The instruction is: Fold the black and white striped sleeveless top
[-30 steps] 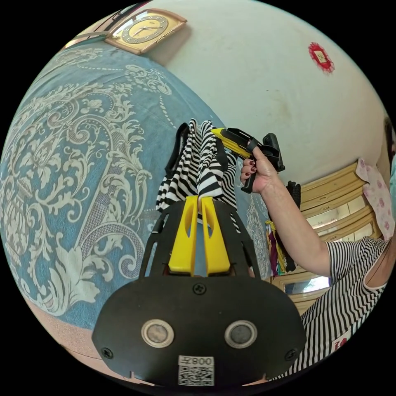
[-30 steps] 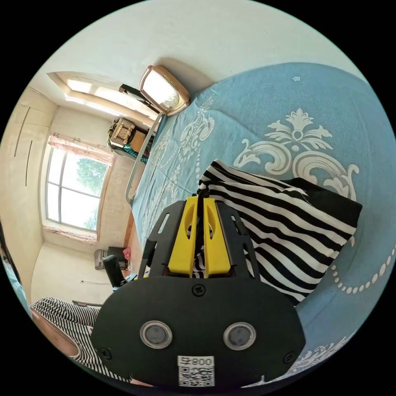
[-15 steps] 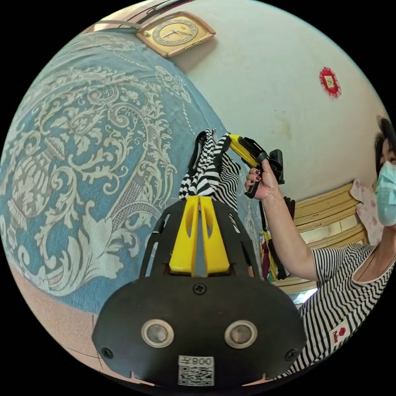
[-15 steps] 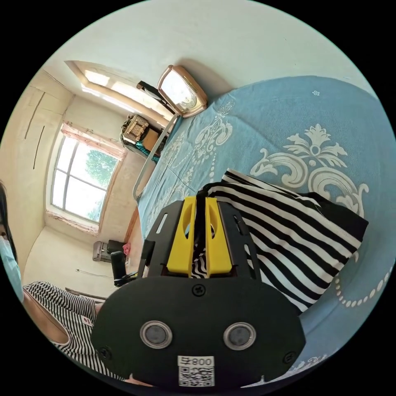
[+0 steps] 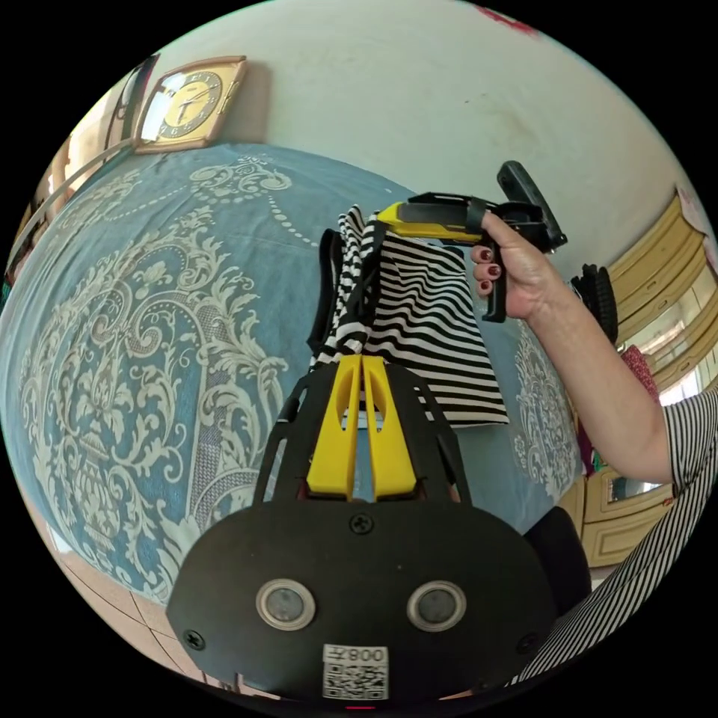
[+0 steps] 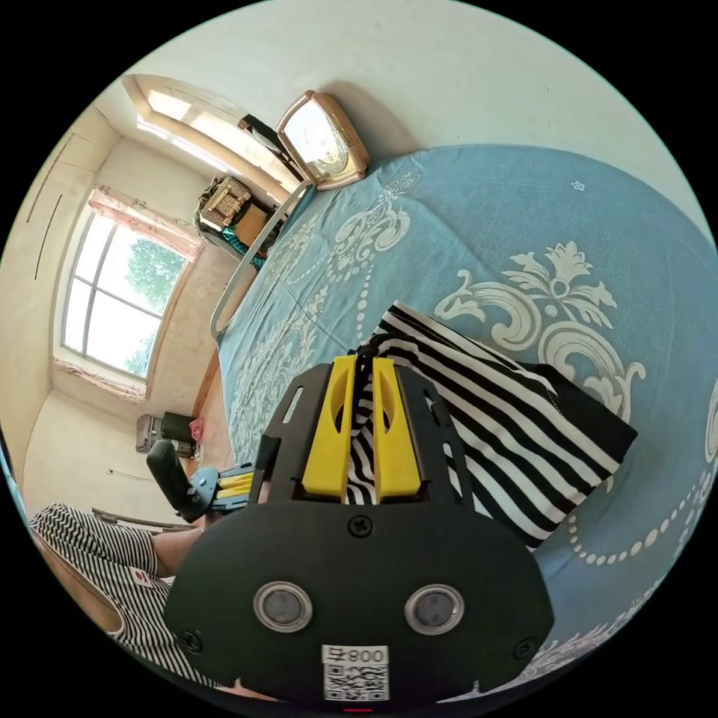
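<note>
black and white stripes all over this one. your left gripper (image 5: 362, 357) has its yellow jaws pressed together on an edge of the top (image 5: 426, 321), right at the tips, at about 12 o'clock from the gripper body in the left gripper view. up at 1 o'clock from there, your hand (image 5: 516, 273) has the right gripper (image 5: 389, 217) pinching the top's upper edge too, so the top hangs between the two, lifted above the blue bedspread (image 5: 149, 314) with the pale scroll pattern.

in the right gripper view the right gripper (image 6: 362, 360) is clamped on a bunched bit of the top (image 6: 493, 419), with fabric showing between the jaws, and the rest of it spreads out toward 3 o'clock over the bedspread (image 6: 523, 217). can't tell from that view if the far end touches the bed.

clock (image 5: 187, 101) leans on the wall at 10 o'clock in the left gripper view. window (image 6: 112, 299) sits at 9 o'clock in the right one.
</note>
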`<state>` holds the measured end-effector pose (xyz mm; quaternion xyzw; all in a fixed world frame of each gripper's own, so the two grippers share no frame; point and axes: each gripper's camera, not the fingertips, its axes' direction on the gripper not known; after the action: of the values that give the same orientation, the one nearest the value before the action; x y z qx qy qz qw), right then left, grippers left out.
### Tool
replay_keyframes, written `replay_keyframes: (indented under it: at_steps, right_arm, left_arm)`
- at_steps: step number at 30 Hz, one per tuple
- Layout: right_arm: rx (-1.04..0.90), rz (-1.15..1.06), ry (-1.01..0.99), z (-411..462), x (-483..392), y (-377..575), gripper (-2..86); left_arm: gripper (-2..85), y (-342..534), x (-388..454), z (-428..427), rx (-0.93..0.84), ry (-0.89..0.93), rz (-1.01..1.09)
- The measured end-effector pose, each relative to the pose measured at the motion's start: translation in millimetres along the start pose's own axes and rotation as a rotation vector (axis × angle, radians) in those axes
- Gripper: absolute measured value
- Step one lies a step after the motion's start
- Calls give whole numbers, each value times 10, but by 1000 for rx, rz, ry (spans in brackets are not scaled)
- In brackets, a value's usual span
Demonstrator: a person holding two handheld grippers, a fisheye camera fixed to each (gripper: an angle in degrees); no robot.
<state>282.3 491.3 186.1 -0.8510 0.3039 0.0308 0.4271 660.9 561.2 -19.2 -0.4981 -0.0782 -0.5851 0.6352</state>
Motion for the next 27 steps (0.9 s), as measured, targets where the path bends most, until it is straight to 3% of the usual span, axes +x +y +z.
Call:
replay_keyframes:
  at_steps: [7, 11, 14, 20, 27]
  right_arm:
    - [-67, -123, 86, -156, -373, 144, 54]
    - [-6, -172, -69, -397, -554, 203, 80]
    - [25, -172, -40, -450, -601, 228, 70]
    - [-101, -144, 39, 113, -617, 68, 13]
    - [-226, -178, 134, 634, -731, -61, 4]
  left_arm:
    - [2, 96, -65, -26, 19, 9, -39]
    - [2, 131, -55, -31, 25, 18, -50]
    - [2, 163, -49, -49, 37, 25, -64]
    - [2, 238, -63, -74, 47, 36, -95]
    - [4, 229, -32, -44, 21, 39, -97]
